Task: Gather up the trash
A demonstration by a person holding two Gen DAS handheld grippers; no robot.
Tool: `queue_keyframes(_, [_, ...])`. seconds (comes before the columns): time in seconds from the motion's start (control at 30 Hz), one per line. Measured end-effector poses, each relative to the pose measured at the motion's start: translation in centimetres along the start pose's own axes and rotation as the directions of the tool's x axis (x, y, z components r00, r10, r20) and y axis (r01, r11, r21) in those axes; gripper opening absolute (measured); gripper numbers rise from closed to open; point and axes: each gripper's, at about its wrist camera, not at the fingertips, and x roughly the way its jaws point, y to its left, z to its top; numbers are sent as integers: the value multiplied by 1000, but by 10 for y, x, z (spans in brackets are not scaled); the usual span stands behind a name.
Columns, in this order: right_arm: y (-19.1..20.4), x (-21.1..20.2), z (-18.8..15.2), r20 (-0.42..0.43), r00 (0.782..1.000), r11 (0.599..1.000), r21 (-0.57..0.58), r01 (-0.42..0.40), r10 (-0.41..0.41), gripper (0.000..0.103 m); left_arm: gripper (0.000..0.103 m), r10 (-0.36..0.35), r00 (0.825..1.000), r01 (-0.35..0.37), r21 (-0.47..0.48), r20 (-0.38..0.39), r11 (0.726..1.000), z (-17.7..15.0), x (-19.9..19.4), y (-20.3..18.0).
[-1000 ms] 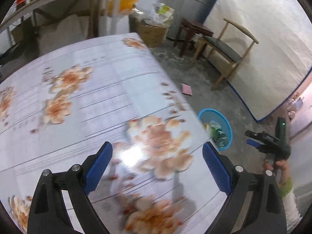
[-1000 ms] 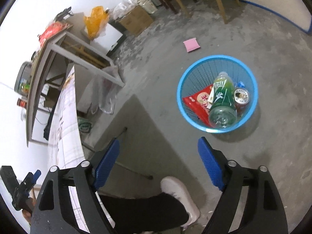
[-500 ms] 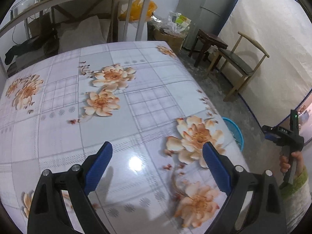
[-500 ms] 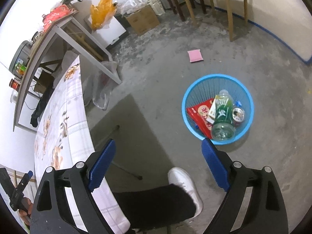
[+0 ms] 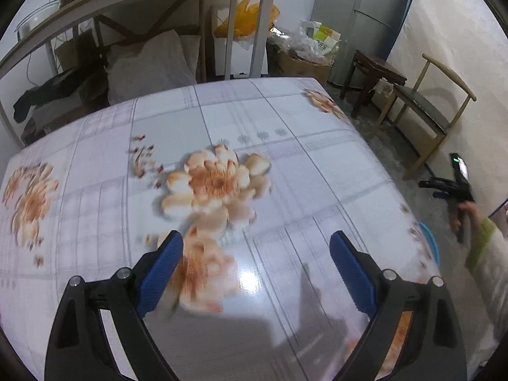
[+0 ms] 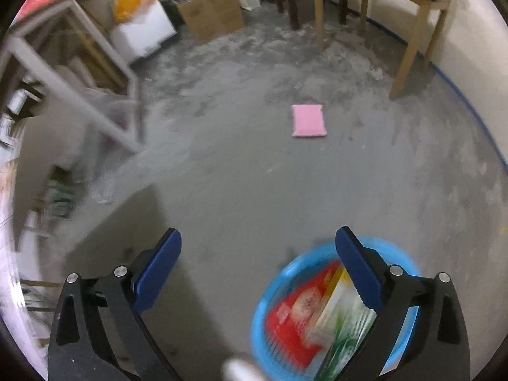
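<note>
My left gripper (image 5: 255, 260) is open and empty above the floral table (image 5: 285, 120), which carries no trash in this view. My right gripper (image 6: 257, 260) is open and empty over the concrete floor; it also shows at the right of the left wrist view (image 5: 451, 187). A blue mesh bin (image 6: 279, 282) stands on the floor under the right finger, holding a red wrapper (image 6: 292, 320) and a green bottle (image 6: 346, 327). A sliver of the bin's rim (image 5: 430, 241) shows past the table edge. A pink flat item (image 6: 308, 120) lies on the floor further ahead.
A wooden chair (image 6: 409, 16) stands at the far right by the wall. A cardboard box (image 6: 211, 12), a white box (image 6: 143, 35) with an orange bag and a shelf frame (image 6: 73, 60) crowd the far left. A dark stool (image 5: 377, 73) is beside the chair.
The left gripper has moved forward over the table. The right gripper has swung up and forward, so the bin slid to the bottom of its view and the pink item came to the middle.
</note>
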Motion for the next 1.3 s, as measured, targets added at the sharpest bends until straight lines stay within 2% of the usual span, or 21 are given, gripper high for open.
queue_keyframes(0.2, [-11, 103, 67, -35, 996, 997, -10, 81, -81, 95, 91, -37, 999, 37, -38, -12, 999, 6, 25, 6])
queue_keyframes(0.4, [-29, 170, 98, -77, 991, 991, 74, 114, -108, 95, 91, -19, 1000, 19, -33, 3, 999, 9, 36, 5])
queue_keyframes(0.53, [-44, 196, 110, -80, 992, 985, 132, 112, -102, 95, 91, 1, 1000, 0, -55, 26, 998, 12, 39, 6])
queue_keyframes(0.63, [-52, 211, 120, -84, 992, 982, 158, 106, -94, 95, 91, -31, 998, 38, -132, 53, 991, 13, 38, 13])
queue_keyframes(0.8, [-58, 238, 135, -96, 990, 982, 147, 119, -105, 95, 92, 26, 996, -6, -227, 84, 974, 17, 37, 18])
queue_keyframes(0.87, [-61, 250, 139, -109, 988, 982, 138, 125, -111, 95, 93, 40, 997, -23, -227, 69, 974, 21, 42, 15])
queue_keyframes(1.03, [-72, 281, 149, -143, 982, 980, 137, 144, -124, 95, 97, 14, 997, 3, -232, 71, 973, 25, 47, 11])
queue_keyframes(1.2, [-75, 301, 158, -135, 977, 978, 106, 181, -166, 95, 97, 90, 995, -82, -196, 33, 977, 28, 53, -1])
queue_keyframes(1.3, [-74, 315, 164, -140, 972, 976, 83, 199, -186, 95, 97, 111, 993, -104, -199, 25, 974, 29, 57, -3])
